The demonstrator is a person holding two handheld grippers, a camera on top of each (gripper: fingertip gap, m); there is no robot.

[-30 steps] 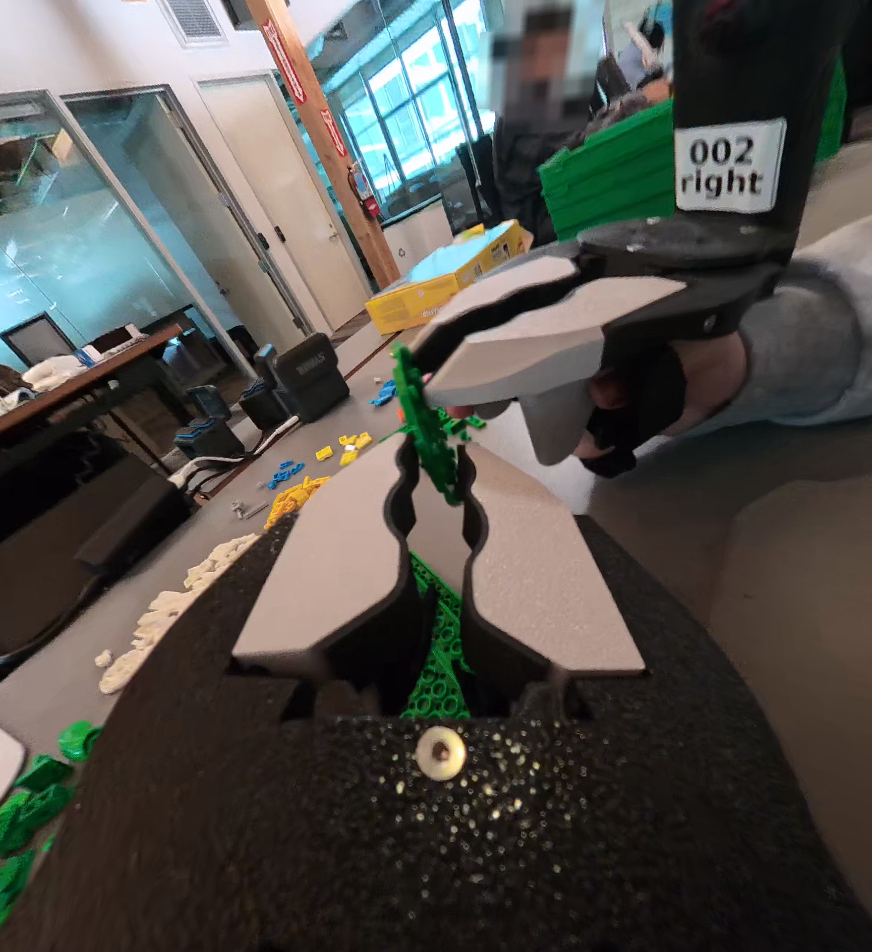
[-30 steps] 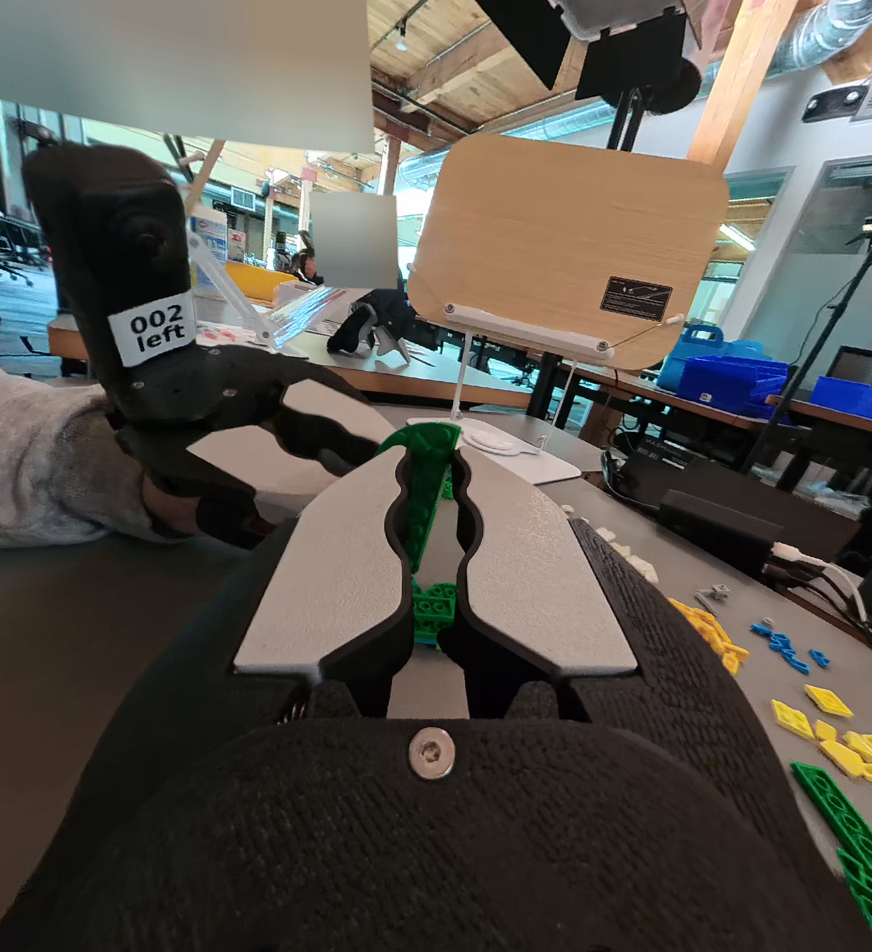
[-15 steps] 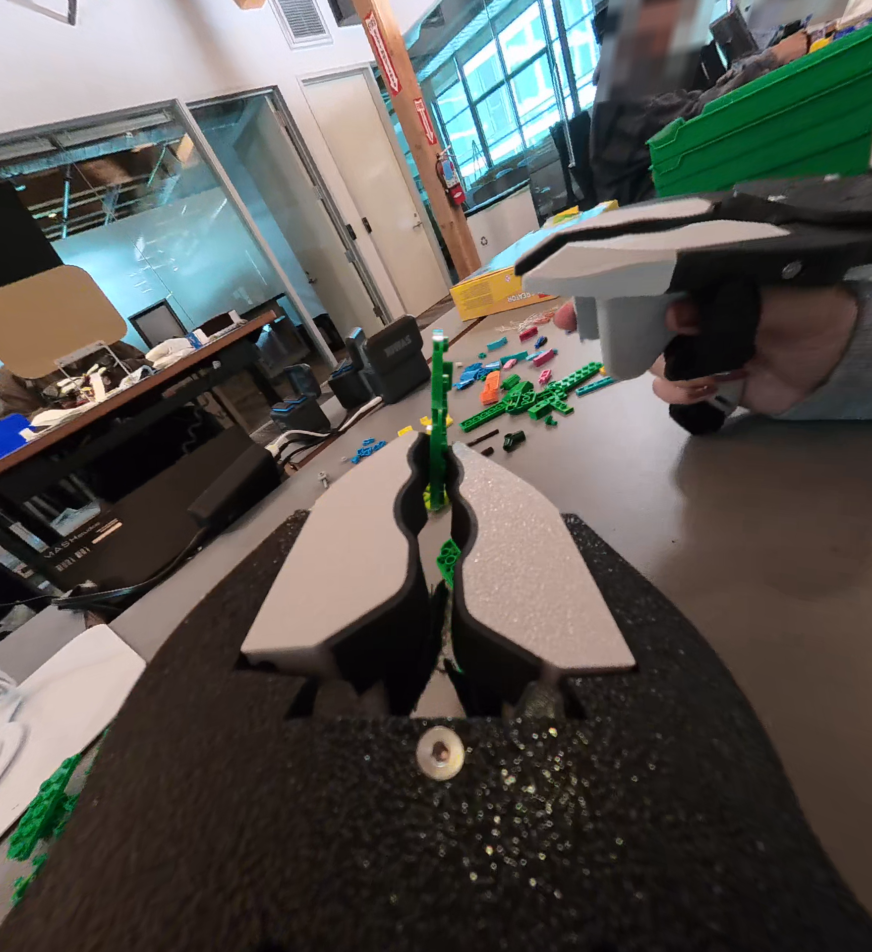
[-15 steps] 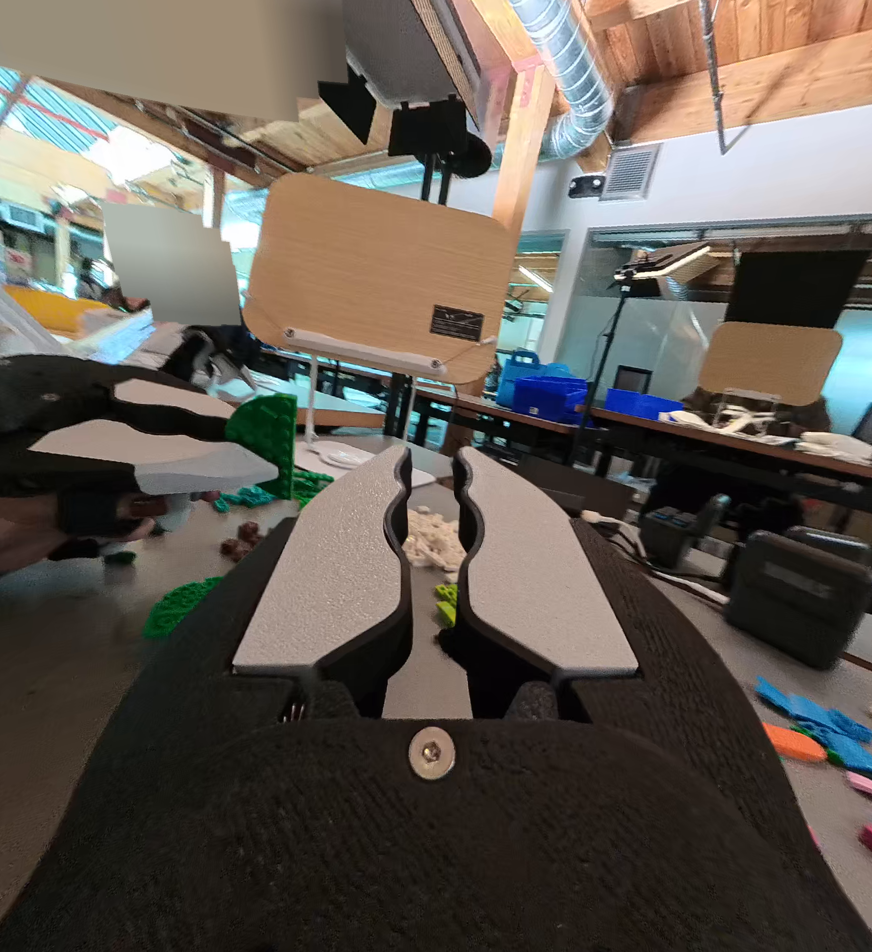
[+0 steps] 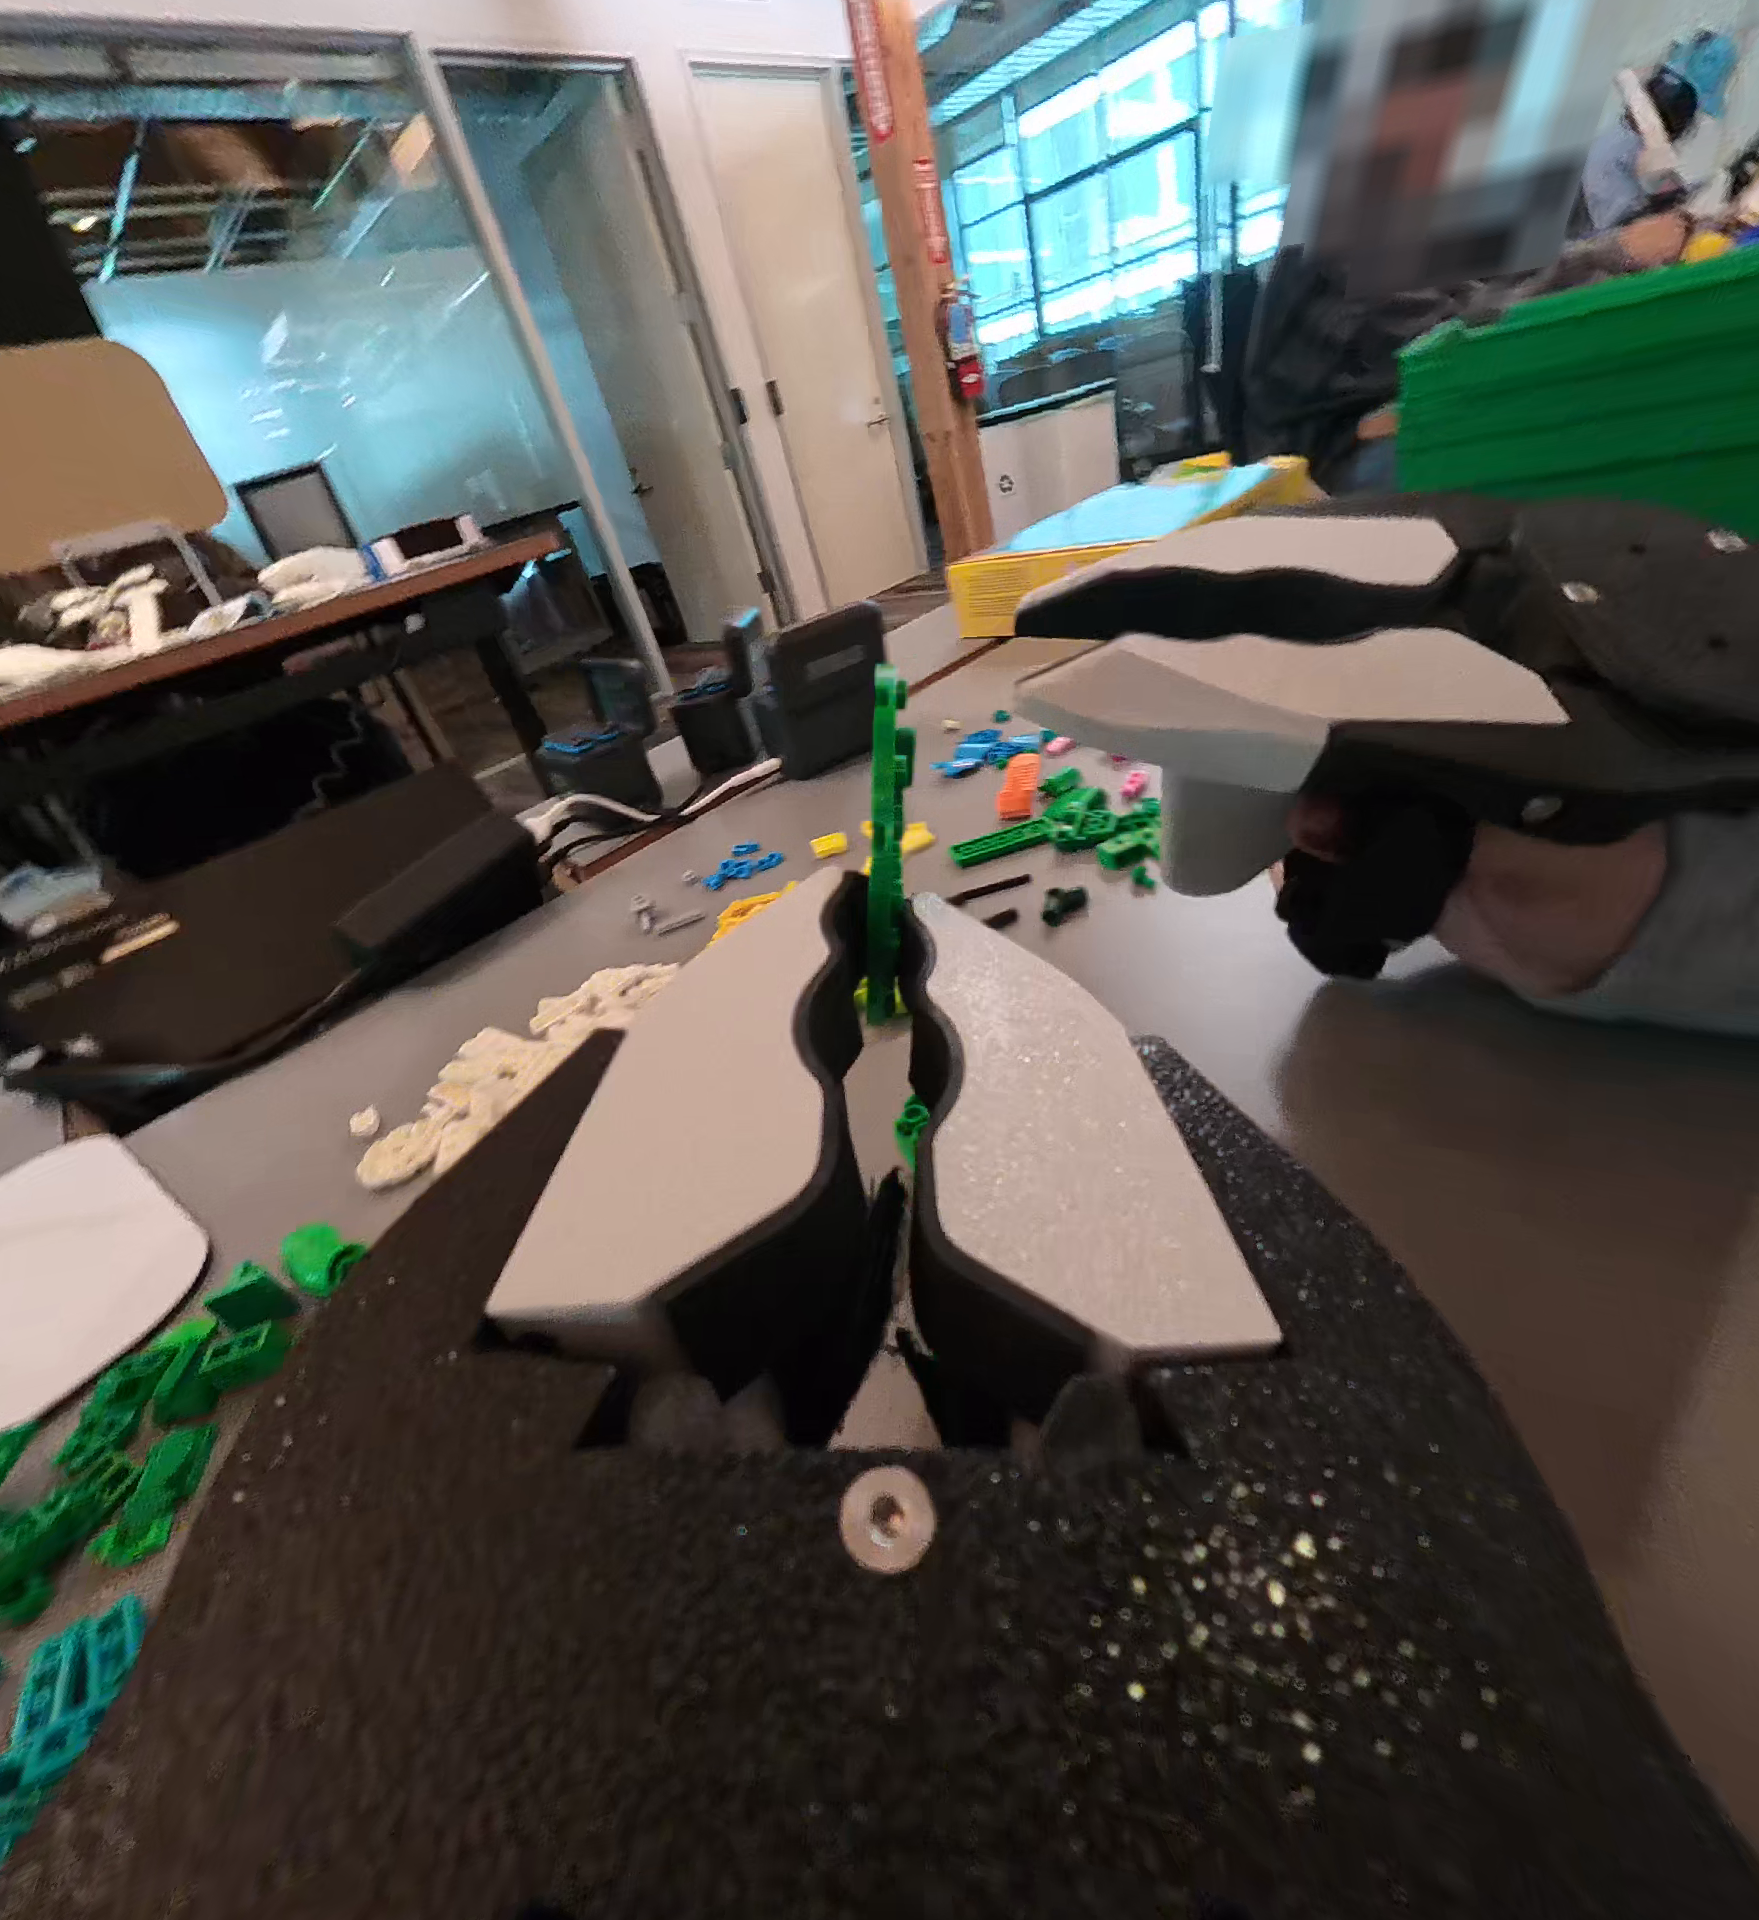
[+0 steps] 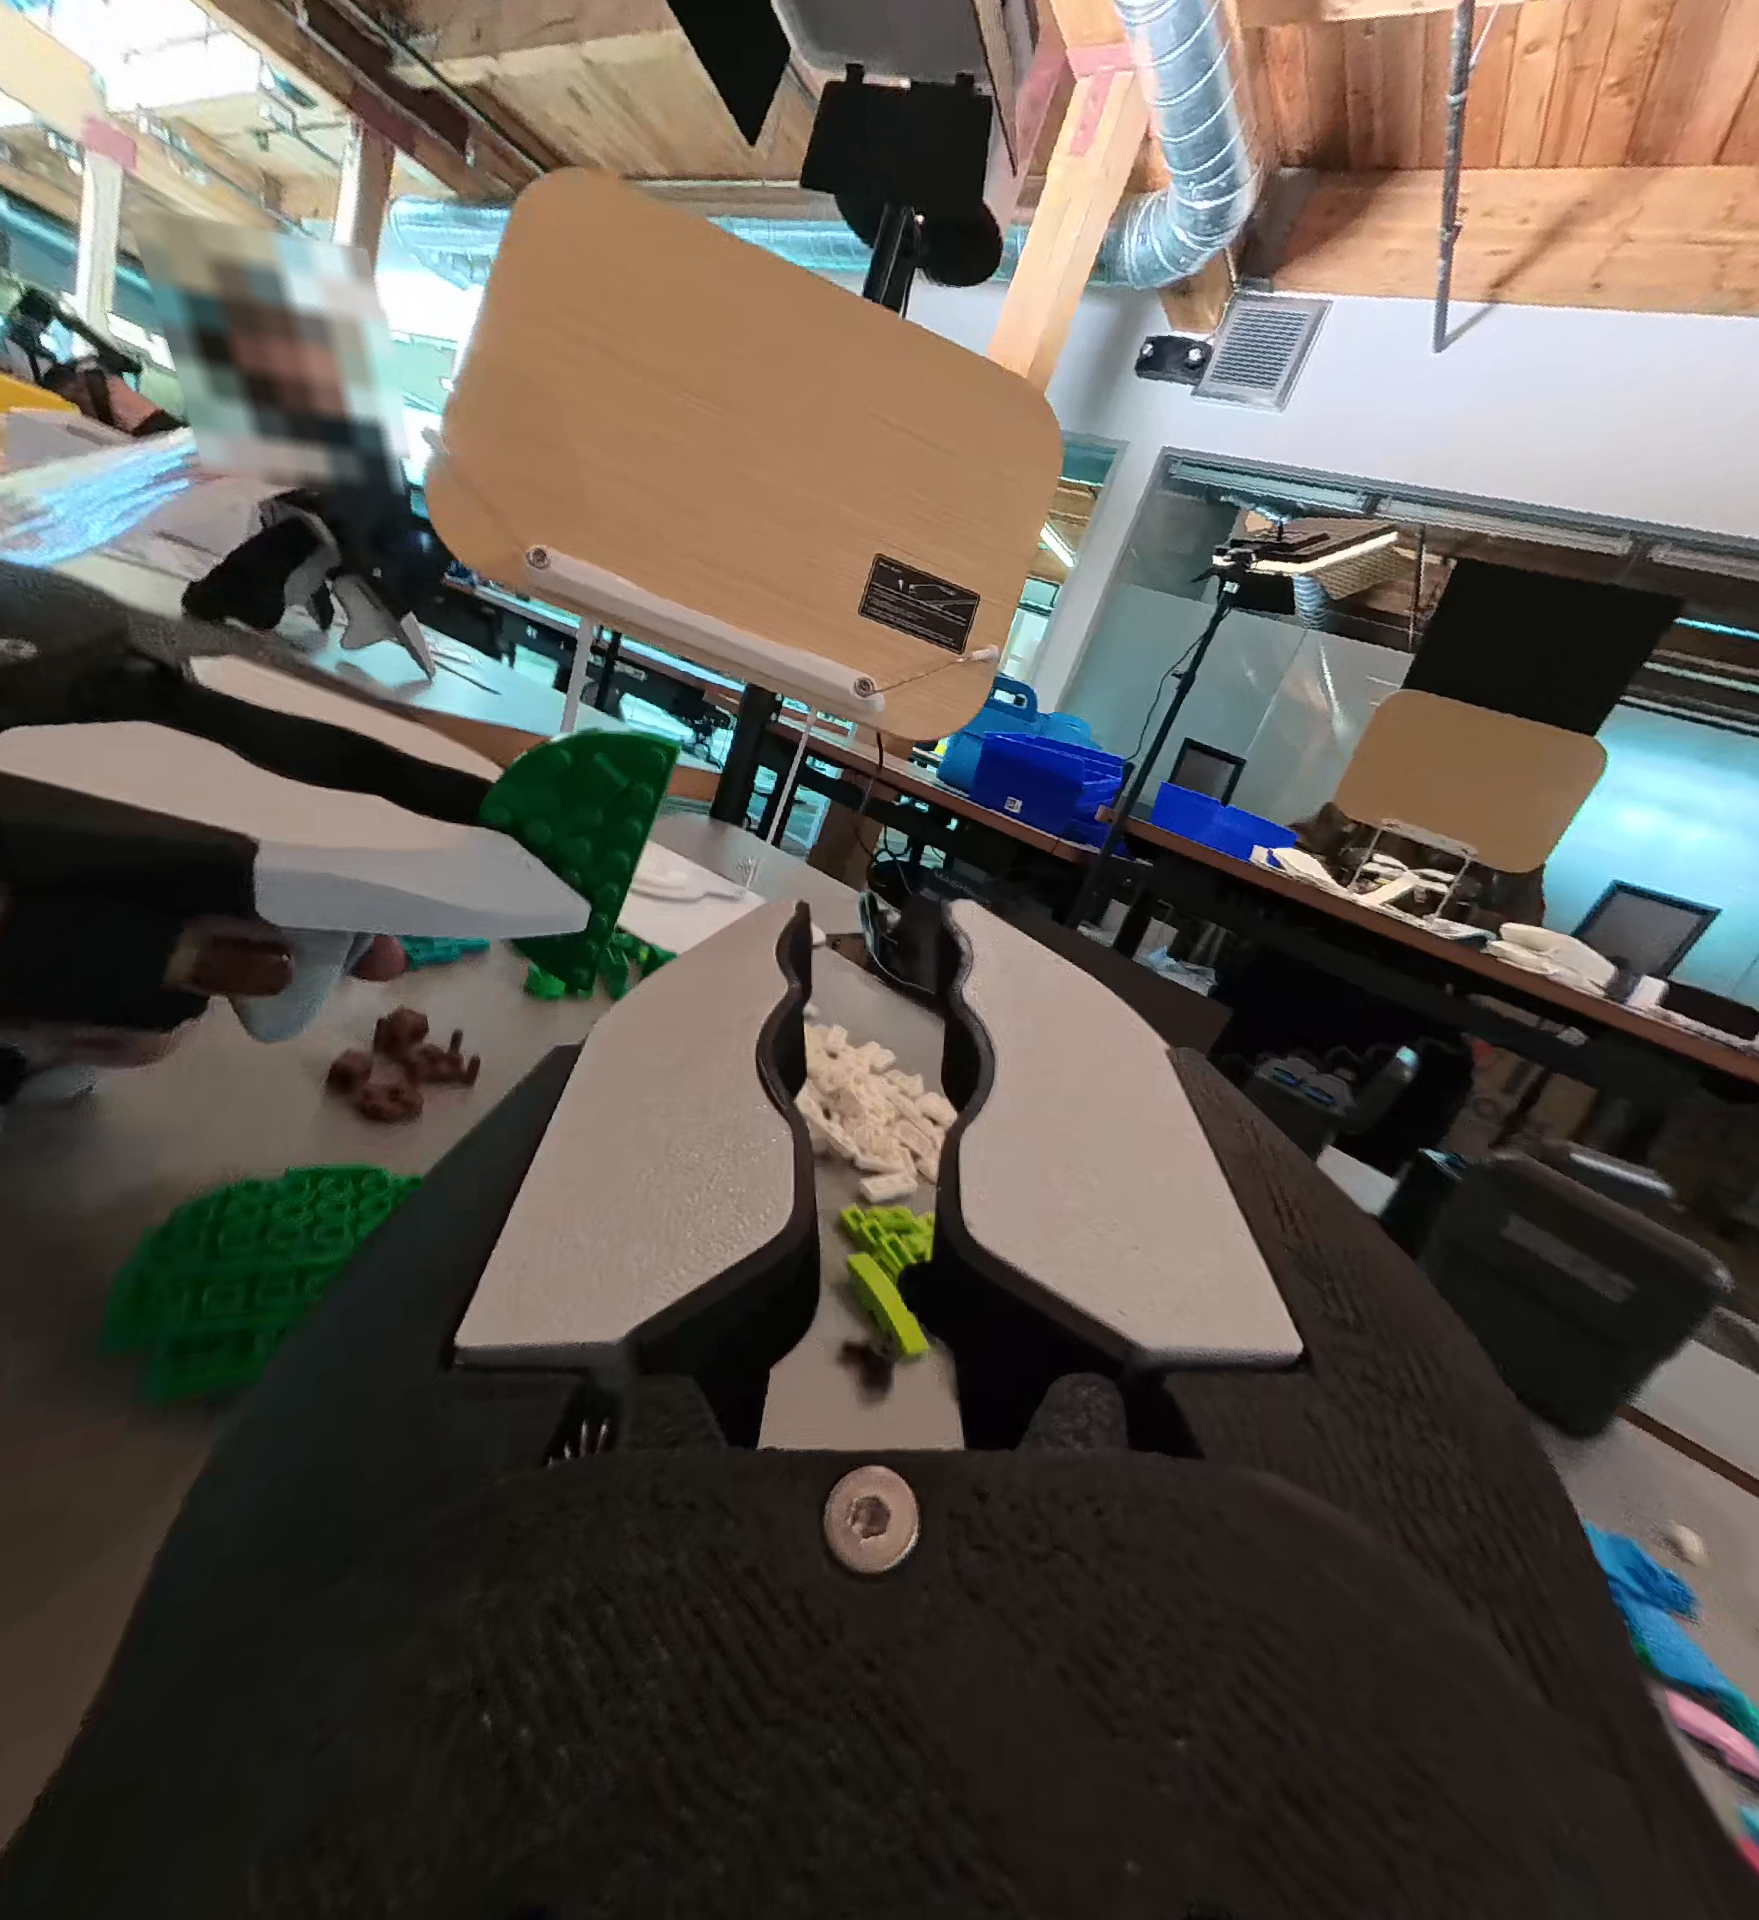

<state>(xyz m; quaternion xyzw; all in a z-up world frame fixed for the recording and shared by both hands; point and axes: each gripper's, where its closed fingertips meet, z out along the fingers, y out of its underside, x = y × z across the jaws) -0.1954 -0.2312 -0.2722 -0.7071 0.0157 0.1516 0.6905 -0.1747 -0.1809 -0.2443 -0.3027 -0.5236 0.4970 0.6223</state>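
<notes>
My left gripper [image 5: 880,904] is shut on a thin green studded plate [image 5: 890,790], which stands upright and edge-on between its pads above the grey table [image 5: 1374,1195]. In the right wrist view the same plate [image 6: 594,821] shows as a quarter-round piece sticking out past the left gripper [image 6: 542,847]. My right gripper [image 6: 875,914] is open with nothing between its fingers. Only a pile of white pieces [image 6: 875,1101] and some lime pieces [image 6: 885,1257] on the table show through its gap. In the left wrist view the right gripper [image 5: 1031,655] hovers to the right of the plate, apart from it.
A round green plate [image 6: 241,1268] and brown pieces [image 6: 397,1060] lie to the left. Green and teal pieces [image 5: 127,1434], a white base [image 5: 33,1268], blue, orange and green pieces [image 5: 1051,810] and a yellow box [image 5: 1114,551] are on the table. A wooden board on a stand [image 6: 740,457] and a black case [image 6: 1571,1278] stand behind. Some 7 cm of space lies between my two pairs of fingers. The black case [image 6: 1571,1278] lies some 30 cm from my right tips, 35 cm from my left tips. It is also in sight in the left wrist view [image 5: 844,666].
A second ago both grippers had the green plate between their fingers. The right gripper let go, drew away and opened wider. The left gripper closed tighter and kept the plate.
</notes>
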